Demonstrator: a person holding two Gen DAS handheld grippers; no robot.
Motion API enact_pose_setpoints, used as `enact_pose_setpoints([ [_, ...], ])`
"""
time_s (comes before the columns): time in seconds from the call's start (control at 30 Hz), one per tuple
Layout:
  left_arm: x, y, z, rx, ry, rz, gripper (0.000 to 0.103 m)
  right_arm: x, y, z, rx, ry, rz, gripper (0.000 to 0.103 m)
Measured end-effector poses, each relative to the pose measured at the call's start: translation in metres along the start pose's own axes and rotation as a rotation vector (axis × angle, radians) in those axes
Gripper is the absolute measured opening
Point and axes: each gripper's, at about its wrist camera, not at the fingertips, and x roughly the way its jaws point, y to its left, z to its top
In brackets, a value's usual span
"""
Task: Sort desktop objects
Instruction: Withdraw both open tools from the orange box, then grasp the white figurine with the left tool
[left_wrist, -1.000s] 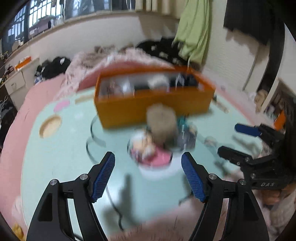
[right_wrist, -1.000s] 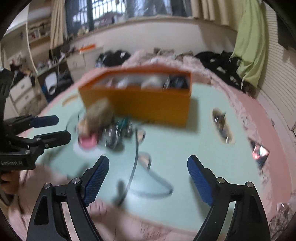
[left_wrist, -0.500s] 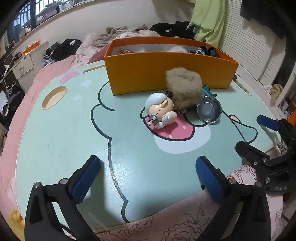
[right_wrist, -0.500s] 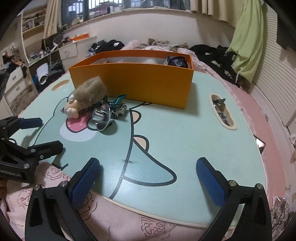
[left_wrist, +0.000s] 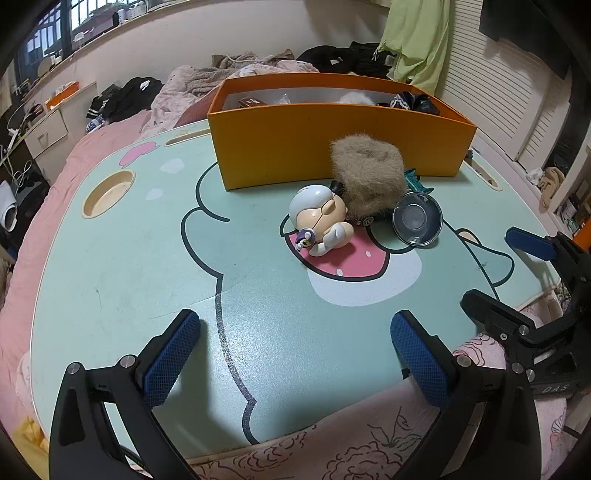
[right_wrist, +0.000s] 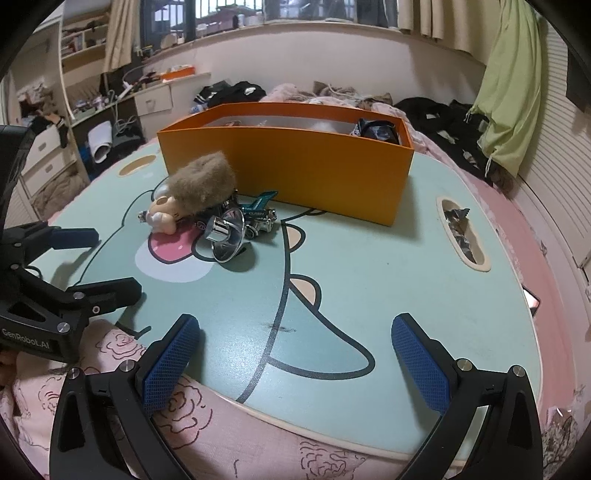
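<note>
A small pile lies mid-table in front of an orange box (left_wrist: 332, 144): a doll figure (left_wrist: 321, 218), a brown fur ball (left_wrist: 365, 173), a shiny metal funnel-like cup (left_wrist: 417, 219) and a teal toy car (right_wrist: 258, 214). The box (right_wrist: 295, 162) holds several items. My left gripper (left_wrist: 295, 350) is open and empty over the table's near edge. My right gripper (right_wrist: 295, 354) is open and empty at the near edge; it also shows in the left wrist view (left_wrist: 517, 273). The left gripper shows at left in the right wrist view (right_wrist: 66, 266).
The mint cartoon-print table (left_wrist: 147, 258) has a round cup recess (left_wrist: 107, 188) at left and a slot with foil wrappers (right_wrist: 461, 232) at right. A pink floral blanket (right_wrist: 221, 424) lies under the near edge. Clothes are piled behind.
Both grippers have opened wider and drawn back from the pile toward the near table edge. The views have gone from blurred to steady. The objects have not moved.
</note>
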Motion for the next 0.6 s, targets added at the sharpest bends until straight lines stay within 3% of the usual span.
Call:
enact_pose_setpoints([
  [0.23, -0.001, 0.000, 0.000, -0.006, -0.006, 0.001, 0.103, -0.001, 0.000, -0.001, 0.007, -0.005, -0.004, 0.103],
  [0.37, -0.006, 0.006, 0.004, -0.031, -0.030, -0.054, 0.102, -0.001, 0.000, -0.001, 0.009, -0.008, -0.004, 0.103],
  [0.47, -0.012, 0.008, 0.012, -0.030, -0.066, -0.086, 0.094, -0.001, 0.000, -0.001, 0.010, -0.009, -0.004, 0.103],
  [0.6, -0.007, 0.004, 0.035, 0.011, -0.092, -0.063, 0.080, -0.001, -0.001, 0.000, 0.012, -0.012, -0.003, 0.103],
])
